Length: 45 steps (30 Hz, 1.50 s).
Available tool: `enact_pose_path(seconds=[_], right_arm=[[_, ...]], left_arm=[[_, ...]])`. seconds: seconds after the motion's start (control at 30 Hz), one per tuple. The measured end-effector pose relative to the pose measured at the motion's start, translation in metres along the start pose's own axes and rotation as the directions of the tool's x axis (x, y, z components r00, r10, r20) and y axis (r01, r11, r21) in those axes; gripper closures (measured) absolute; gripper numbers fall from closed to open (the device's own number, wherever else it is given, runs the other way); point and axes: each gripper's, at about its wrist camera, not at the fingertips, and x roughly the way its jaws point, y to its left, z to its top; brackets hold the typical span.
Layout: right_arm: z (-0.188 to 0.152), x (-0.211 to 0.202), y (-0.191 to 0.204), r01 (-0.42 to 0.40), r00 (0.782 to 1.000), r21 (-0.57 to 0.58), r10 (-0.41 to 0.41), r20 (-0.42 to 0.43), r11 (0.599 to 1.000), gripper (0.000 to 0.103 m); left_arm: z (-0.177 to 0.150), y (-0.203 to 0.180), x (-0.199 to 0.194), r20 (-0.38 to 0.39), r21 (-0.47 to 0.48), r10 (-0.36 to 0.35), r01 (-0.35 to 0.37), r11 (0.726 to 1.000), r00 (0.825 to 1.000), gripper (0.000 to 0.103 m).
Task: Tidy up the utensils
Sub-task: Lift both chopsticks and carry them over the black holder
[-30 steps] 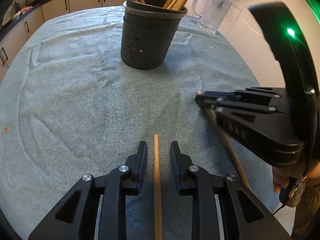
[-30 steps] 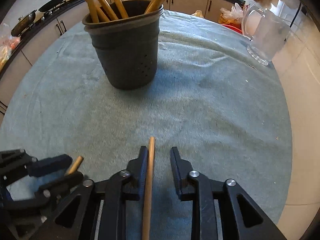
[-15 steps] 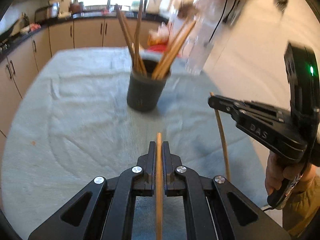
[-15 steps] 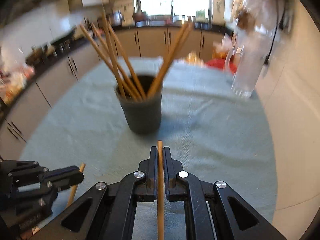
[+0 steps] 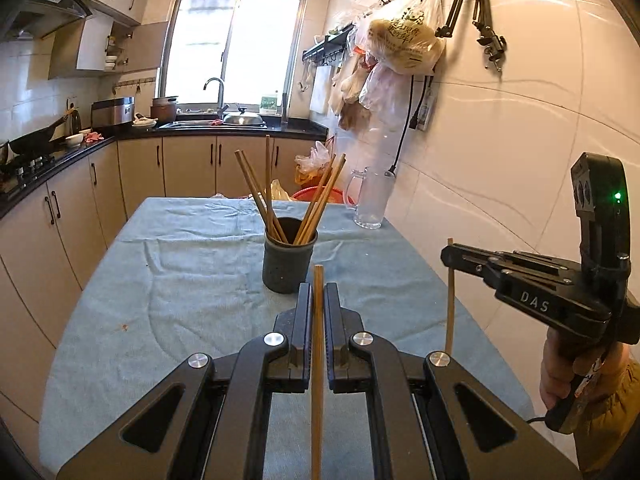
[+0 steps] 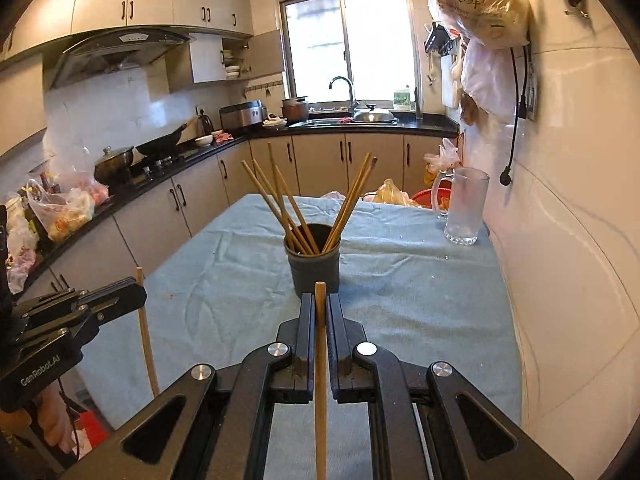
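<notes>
Item: two chopsticks, now lifted clear of the table cloth point(image 5: 192, 280), one clamped in your left gripper point(image 5: 318, 300), one in your right gripper point(image 6: 320, 312); next destination, judged: the dark holder point(image 5: 289, 258) ahead.

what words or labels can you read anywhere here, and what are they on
"DAS": side of the right tongs.
"GenRobot.AI": side of the left tongs.
Printed characters on the hanging plastic bag: too blurred to read.
Bottle label on the far counter: too small to read.
</notes>
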Motion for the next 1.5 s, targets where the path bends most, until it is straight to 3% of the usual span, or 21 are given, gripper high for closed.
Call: enact_pose_path(seconds=[0.27, 0.5, 0.8, 1.27, 1.5], right_arm=[[-0.008, -0.034, -0.006, 0.021, 0.998, 0.025, -0.023, 0.065, 0.999, 0.097], [-0.006, -0.049, -0.014, 0.046, 0.987, 0.077, -0.057, 0.149, 0.996, 0.097], [0.005, -0.041, -0.019, 0.026, 0.985, 0.105, -0.043, 0.165, 0.994, 0.097], [0.036, -0.011, -0.025, -0.005, 0.986, 0.127, -0.016, 0.165, 0.992, 0.097], [0.072, 0.004, -0.024, -0.025, 0.977, 0.133, -0.004, 0.214, 0.991, 0.097]], left_arm=[[-0.011, 0.002, -0.008, -0.008, -0.008, 0.007, -0.007, 1.000, 1.000, 0.098], [0.001, 0.004, -0.027, 0.069, -0.038, 0.013, -0.010, 0.999, 0.998, 0.098], [0.025, 0.007, -0.034, 0.139, -0.044, 0.015, -0.009, 0.999, 0.990, 0.098], [0.071, 0.023, -0.006, 0.111, -0.053, 0.004, 0.002, 0.999, 0.994, 0.098], [0.112, 0.017, 0.004, 0.130, -0.005, -0.007, 0.008, 1.000, 0.991, 0.098]])
